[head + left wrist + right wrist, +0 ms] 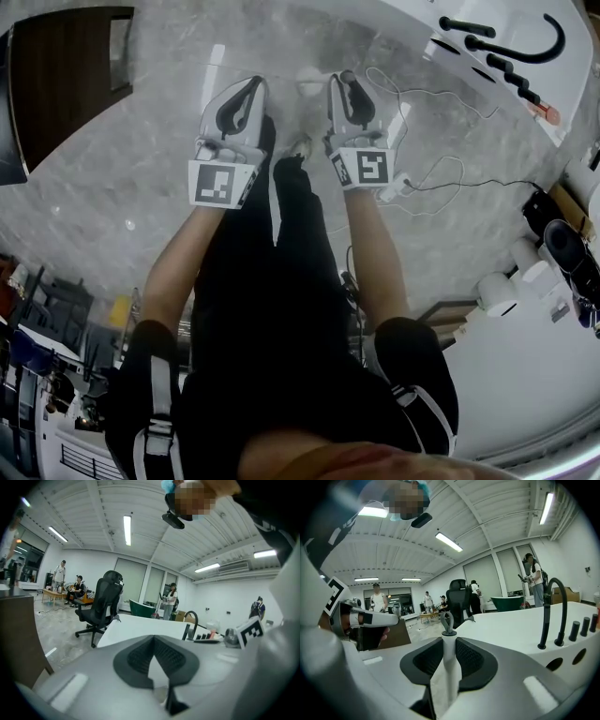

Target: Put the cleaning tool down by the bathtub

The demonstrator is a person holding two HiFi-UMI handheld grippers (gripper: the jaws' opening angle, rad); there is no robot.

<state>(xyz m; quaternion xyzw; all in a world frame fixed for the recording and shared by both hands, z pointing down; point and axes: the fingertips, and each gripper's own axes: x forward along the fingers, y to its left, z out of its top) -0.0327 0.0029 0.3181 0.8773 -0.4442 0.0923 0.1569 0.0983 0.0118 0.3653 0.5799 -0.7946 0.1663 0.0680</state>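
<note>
Right gripper (449,643) is clamping the tool (448,667) by its slim handle beside the tub (506,630); left gripper (153,638) is hanging closed, empty. Held one-handed, the tool risks swinging into the tub or slipping free.

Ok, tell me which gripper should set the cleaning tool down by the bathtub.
Right. The right gripper grips the cleaning tool, and the bathtub lies on its side. The left gripper is shut, empty.
</note>
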